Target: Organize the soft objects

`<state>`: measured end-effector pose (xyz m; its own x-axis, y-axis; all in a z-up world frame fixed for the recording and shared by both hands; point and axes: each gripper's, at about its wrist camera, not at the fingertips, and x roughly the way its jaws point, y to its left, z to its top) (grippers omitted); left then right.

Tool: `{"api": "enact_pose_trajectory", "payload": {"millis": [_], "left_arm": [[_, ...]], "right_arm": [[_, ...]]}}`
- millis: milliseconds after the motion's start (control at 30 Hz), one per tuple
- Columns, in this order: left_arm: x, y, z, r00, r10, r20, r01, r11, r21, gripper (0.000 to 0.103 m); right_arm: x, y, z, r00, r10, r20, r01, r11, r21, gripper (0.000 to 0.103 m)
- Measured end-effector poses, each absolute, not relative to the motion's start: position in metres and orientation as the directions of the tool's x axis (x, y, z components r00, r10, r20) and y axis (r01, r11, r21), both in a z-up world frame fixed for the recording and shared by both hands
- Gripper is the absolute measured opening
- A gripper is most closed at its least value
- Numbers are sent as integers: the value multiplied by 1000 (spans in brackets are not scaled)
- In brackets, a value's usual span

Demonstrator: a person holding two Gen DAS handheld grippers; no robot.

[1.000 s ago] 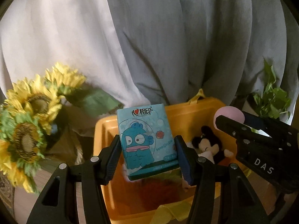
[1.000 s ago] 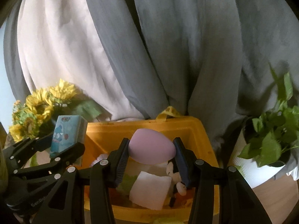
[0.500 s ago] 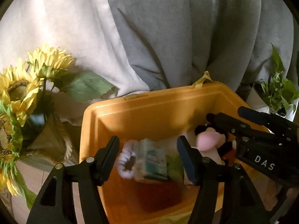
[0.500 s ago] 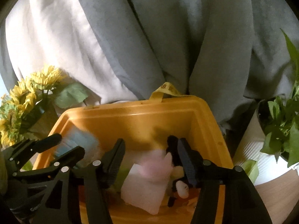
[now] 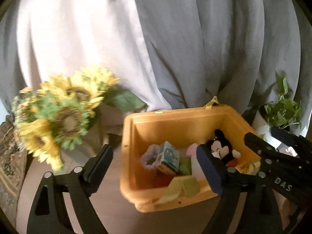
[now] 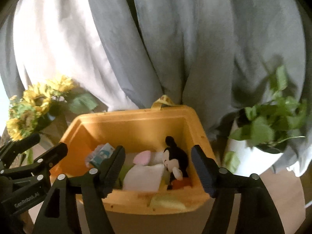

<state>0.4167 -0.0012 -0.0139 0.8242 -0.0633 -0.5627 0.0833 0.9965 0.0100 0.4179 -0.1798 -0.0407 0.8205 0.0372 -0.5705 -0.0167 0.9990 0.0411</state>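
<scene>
Left wrist view: the left gripper (image 5: 156, 167) has just been opening and its black jaws now stand wide apart with nothing between the pads. Its left finger sits low at the left of the frame over the brown tabletop (image 5: 109, 204), its right finger low at the right, in front of the orange plastic bin (image 5: 175, 120). The teal printed tissue pack (image 5: 169, 157) lies inside the bin, above and between the fingers and clear of both, leaning against a pale lilac frilly scrunchie (image 5: 148, 159). The pink egg-shaped soft ball (image 5: 191, 149) lies just right of the pack, beside the black-and-white mouse plush (image 5: 221, 149). Blurred yellow artificial sunflowers (image 5: 64, 117) fill the middle left.

In the right wrist view, the right gripper (image 6: 158, 169) has likewise just been opening and stands wide and empty above the bin's near rim. The ball rests between its fingers but lower down inside the bin, on a white folded cloth (image 6: 144, 179), untouched. A green leafy potted plant (image 6: 273, 120) stands at the right, grey and white curtains (image 6: 175, 39) behind.
</scene>
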Motion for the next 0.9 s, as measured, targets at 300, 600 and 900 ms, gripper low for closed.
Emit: {"api": "enact_pose_trajectory", "payload": {"millis": [300,600,900], "left_arm": [[347,15,16,882,8,-471,23,998,60,103],[297,39,30,903,-21,-429,58,996,72,103],[257,61,36,911,-103,-400,147,986,79,103]], "right_arm": [[346,-171,-7,875,-13,-485,20,1000,8,84],[284,-149,7,900,-54,-434,70,997,23,87],[229,-122,14,911,-123,-395,147,989,32,88]]}}
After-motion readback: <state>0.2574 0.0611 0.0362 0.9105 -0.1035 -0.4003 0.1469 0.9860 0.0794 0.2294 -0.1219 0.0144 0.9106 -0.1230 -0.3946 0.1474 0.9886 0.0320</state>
